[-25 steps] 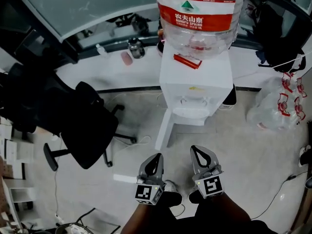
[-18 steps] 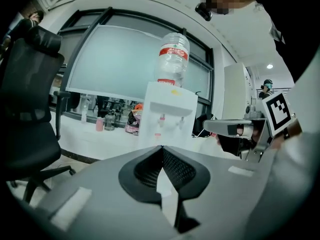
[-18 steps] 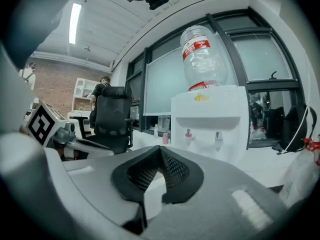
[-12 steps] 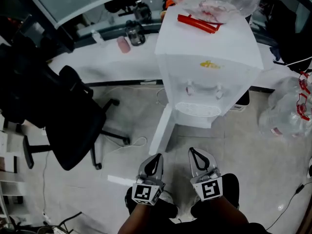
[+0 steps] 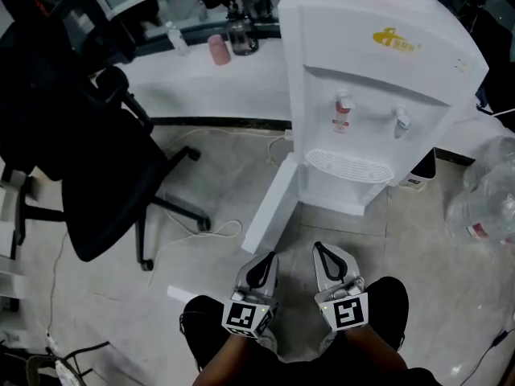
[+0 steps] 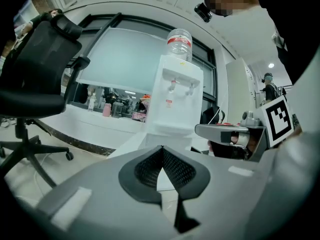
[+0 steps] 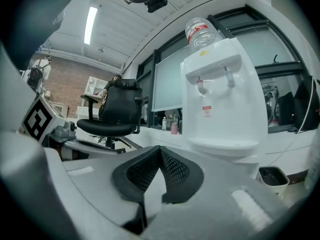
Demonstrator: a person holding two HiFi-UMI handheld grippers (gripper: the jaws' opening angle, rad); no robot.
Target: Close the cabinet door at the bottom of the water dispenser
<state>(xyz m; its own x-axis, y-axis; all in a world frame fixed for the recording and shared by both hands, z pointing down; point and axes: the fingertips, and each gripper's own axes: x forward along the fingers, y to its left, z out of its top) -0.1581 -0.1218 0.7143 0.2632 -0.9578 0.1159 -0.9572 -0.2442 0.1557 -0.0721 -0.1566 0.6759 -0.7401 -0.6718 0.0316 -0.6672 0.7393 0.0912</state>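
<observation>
The white water dispenser (image 5: 378,79) stands at the upper right of the head view. Its bottom cabinet door (image 5: 272,207) is swung open toward the left, edge-on over the floor. My left gripper (image 5: 268,257) and right gripper (image 5: 319,248) hover side by side in front of the dispenser, a short way back from the door. Both are shut with nothing between the jaws. In the left gripper view the dispenser (image 6: 172,104) rises beyond the shut jaw tips (image 6: 161,149), the door (image 6: 129,144) angling out at its base. The right gripper view shows the dispenser (image 7: 225,99) ahead of its shut tips (image 7: 160,149).
A black office chair (image 5: 96,175) stands to the left. A white counter (image 5: 217,87) with a pink cup (image 5: 218,50) runs behind. A clear plastic bag (image 5: 491,199) lies at the right, a black bin (image 5: 422,167) beside the dispenser. A cable (image 5: 217,232) trails across the floor.
The head view has dropped and moved closer: the dispenser's front and taps now fill the upper right and the bottle has left the frame. Both grippers stay shut, low in front.
</observation>
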